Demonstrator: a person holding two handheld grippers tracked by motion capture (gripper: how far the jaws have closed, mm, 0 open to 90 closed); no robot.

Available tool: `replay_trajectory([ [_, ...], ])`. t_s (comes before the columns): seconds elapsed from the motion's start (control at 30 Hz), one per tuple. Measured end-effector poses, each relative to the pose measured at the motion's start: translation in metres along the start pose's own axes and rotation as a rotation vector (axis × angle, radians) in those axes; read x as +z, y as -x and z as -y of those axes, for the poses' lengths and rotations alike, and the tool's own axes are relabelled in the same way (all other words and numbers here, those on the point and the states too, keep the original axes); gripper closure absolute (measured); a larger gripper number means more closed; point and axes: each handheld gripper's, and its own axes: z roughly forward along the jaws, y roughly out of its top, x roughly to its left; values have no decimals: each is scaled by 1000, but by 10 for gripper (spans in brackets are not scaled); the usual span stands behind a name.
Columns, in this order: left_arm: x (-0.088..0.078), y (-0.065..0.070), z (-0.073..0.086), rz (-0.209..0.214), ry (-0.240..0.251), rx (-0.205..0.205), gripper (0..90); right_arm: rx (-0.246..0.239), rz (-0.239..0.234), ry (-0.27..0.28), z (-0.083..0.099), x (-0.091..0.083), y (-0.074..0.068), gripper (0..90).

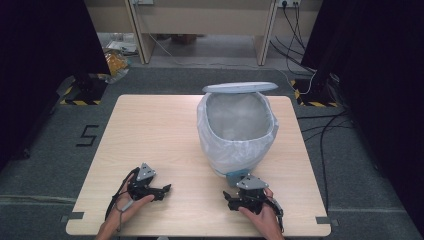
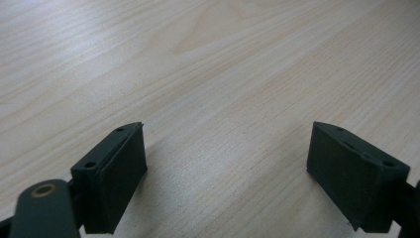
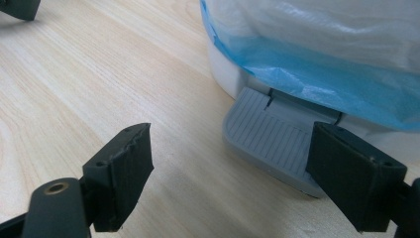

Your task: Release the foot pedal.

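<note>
Starting point: your left gripper [image 1: 162, 189] and right gripper [image 1: 231, 201] rest jaws apart, empty. Bin [image 1: 239, 131] mid-table, lid [image 1: 240, 87] up, pedal [image 3: 270, 139] beside right jaws. Nothing handled yet.

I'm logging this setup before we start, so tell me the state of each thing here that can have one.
Pedal bin: upright on the table, lined with a bag.
Bin lid: raised open.
Bin liner: folded over the rim, looks empty inside.
Foot pedal: not pressed by anything, lies close in front of the right claw.
Left claw: open, holds nothing.
Right claw: open, holds nothing.
</note>
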Motion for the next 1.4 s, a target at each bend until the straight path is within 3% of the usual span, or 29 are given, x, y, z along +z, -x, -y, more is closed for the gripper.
replay_trajectory([
  [0.37, 0, 0, 0, 0, 0, 1, 147, 21, -4, 52, -3, -8, 1, 193],
  [0.67, 0, 0, 0, 1, 1, -1, 147, 58, 21, 41, 2, -19, 17, 188],
  [0.93, 0, 0, 0, 1, 1, -3, 148, 83, 75, 44, 10, -36, 33, 188],
  [1.23, 0, 0, 0, 1, 1, -2, 148, 152, 171, 43, 27, -58, 61, 187],
  [1.4, 0, 0, 0, 2, 1, -3, 148, 189, 194, 23, 38, -62, 72, 187],
])
